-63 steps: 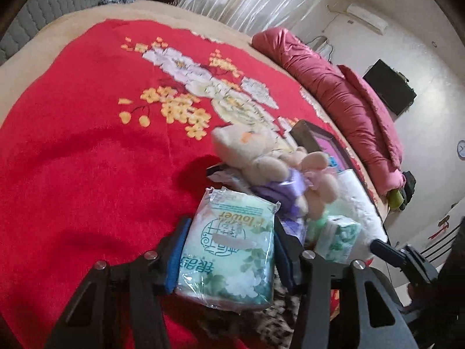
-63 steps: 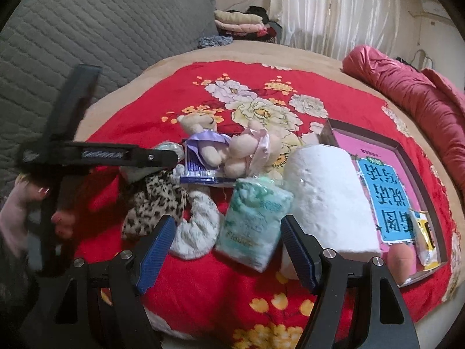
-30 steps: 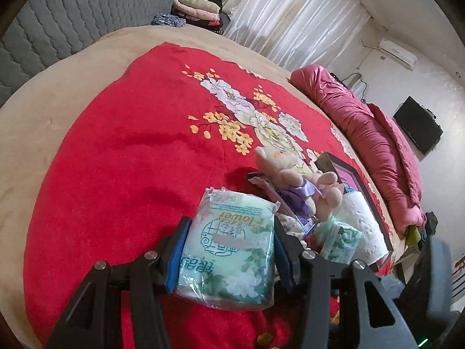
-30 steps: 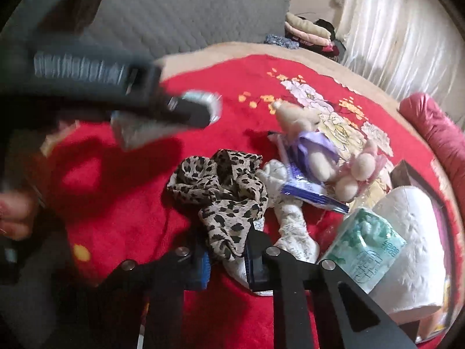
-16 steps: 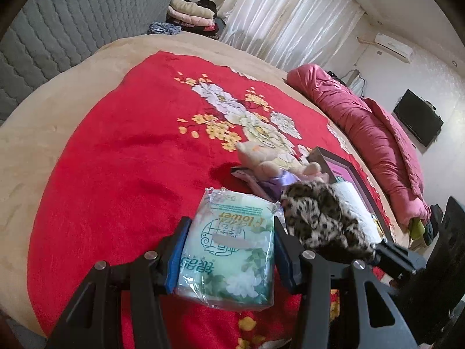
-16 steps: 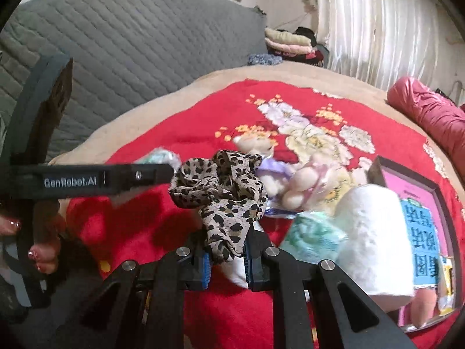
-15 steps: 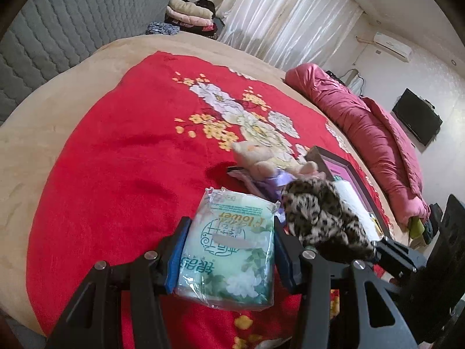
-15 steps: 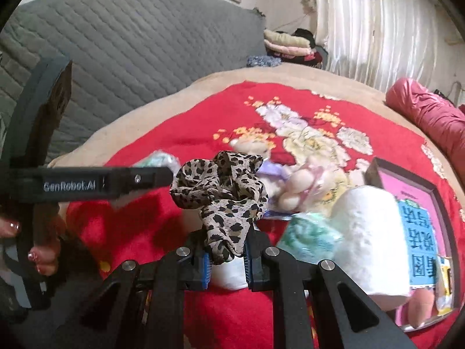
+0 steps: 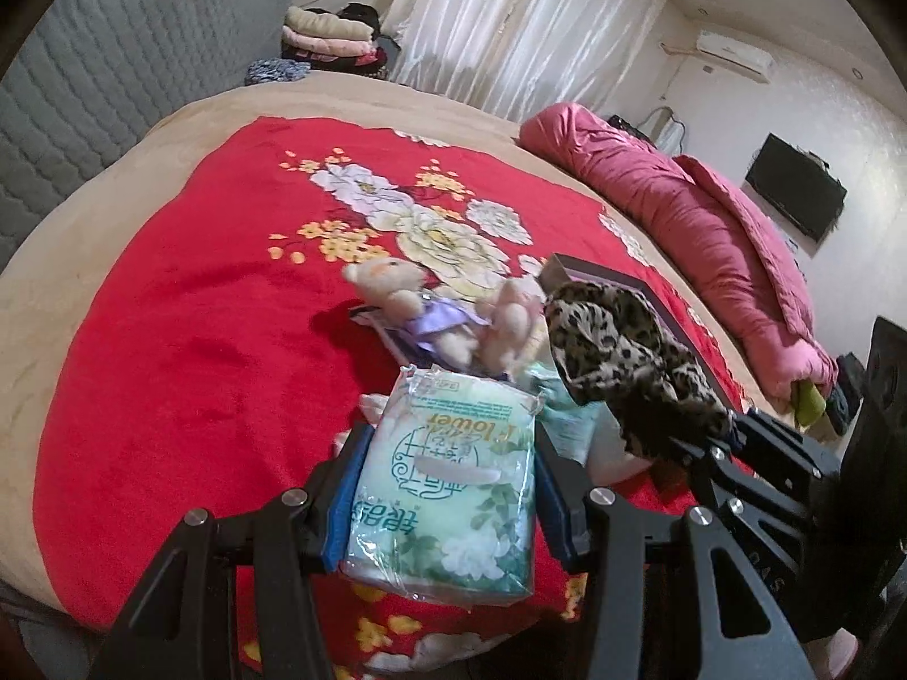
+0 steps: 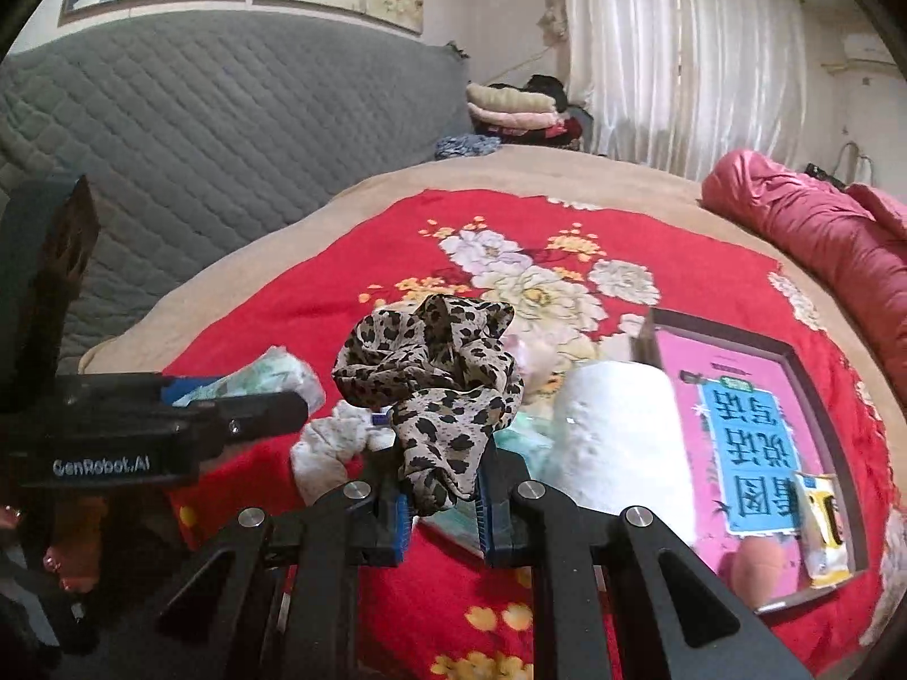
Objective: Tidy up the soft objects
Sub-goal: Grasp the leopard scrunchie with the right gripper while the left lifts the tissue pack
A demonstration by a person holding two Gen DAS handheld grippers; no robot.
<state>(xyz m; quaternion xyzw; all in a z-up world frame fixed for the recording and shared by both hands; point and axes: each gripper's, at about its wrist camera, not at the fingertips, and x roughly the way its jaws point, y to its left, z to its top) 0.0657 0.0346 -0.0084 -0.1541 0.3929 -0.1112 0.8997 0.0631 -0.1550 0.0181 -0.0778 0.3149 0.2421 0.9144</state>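
Your left gripper (image 9: 448, 501) clenches the squashy tissue pack (image 9: 445, 487) across its middle. Your right gripper (image 10: 439, 496) pinches the limp leopard scarf (image 10: 431, 385) low; it droops, so carry gently

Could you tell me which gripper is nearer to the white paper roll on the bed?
Right. The right gripper, holding the leopard cloth, hovers just beside the paper roll; the left gripper, with the tissue pack, is farther.

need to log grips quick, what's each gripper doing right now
left gripper: shut on green-and-white plastic tissue pack
right gripper: shut on leopard-print fabric scrunchie
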